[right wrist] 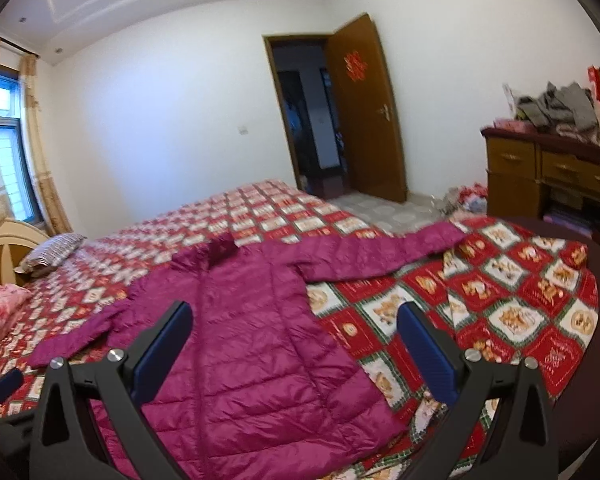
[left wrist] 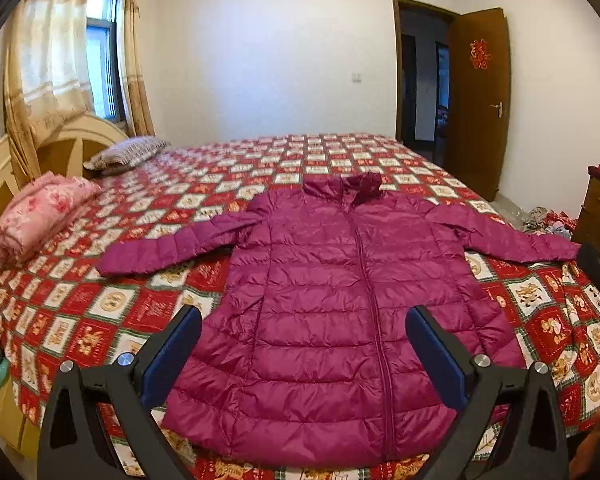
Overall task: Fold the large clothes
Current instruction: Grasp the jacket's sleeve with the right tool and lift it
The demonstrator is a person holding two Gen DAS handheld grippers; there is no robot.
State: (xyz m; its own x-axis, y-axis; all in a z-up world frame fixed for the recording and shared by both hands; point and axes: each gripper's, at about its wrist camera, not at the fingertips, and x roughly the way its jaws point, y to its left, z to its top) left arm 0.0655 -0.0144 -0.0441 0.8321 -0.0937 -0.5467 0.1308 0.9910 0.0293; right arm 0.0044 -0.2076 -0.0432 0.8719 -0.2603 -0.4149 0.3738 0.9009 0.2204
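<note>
A magenta quilted puffer jacket [left wrist: 324,312] lies flat, front up and zipped, on the red and white patterned bedspread [left wrist: 112,300], both sleeves spread out sideways. My left gripper [left wrist: 304,324] is open and empty, held above the jacket's lower body. In the right wrist view the jacket [right wrist: 252,344] lies to the left and below. My right gripper [right wrist: 296,320] is open and empty above the jacket's right side, near its hem edge. The right sleeve [right wrist: 384,252] reaches toward the bed's far edge.
A folded pink quilt [left wrist: 40,216] and a striped pillow [left wrist: 128,152] lie by the headboard on the left. A wooden dresser [right wrist: 552,176] piled with clothes stands on the right. An open wooden door [left wrist: 480,100] is beyond the bed.
</note>
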